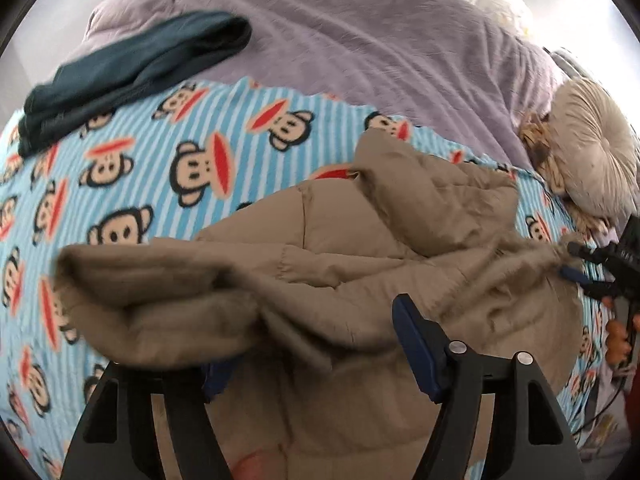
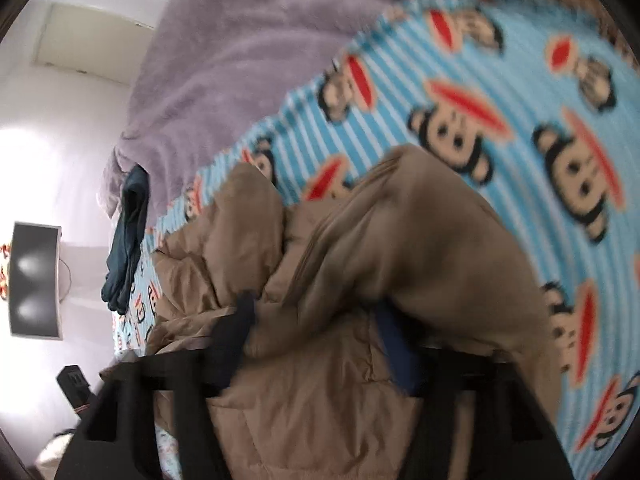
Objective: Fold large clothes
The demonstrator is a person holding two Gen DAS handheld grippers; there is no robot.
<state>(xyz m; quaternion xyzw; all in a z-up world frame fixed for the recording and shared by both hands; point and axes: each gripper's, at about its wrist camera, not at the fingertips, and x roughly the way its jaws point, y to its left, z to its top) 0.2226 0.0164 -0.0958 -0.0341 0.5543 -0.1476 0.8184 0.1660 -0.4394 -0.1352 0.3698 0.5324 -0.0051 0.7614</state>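
A tan padded jacket [image 1: 360,240] with a fur-trimmed hood lies bunched on a blue striped monkey-print blanket [image 1: 160,152]. My left gripper [image 1: 316,360] hangs just above it with its jaws wide apart. A sleeve fold drapes over the left finger and hides most of its pad, and the right pad [image 1: 416,344] stands free of the cloth. In the right wrist view the same jacket [image 2: 320,400] fills the lower middle. My right gripper [image 2: 316,344] is open there too, with a loose ridge of jacket fabric between its fingers. The right gripper [image 1: 588,276] also shows at the left wrist view's right edge, by the hood.
A folded dark teal garment [image 1: 132,68] lies at the blanket's far left edge. A lilac bed cover [image 1: 360,40] spreads beyond. A round beige cushion [image 1: 592,152] and a plush toy [image 1: 536,140] sit at the right. A dark screen [image 2: 36,280] stands off the bed.
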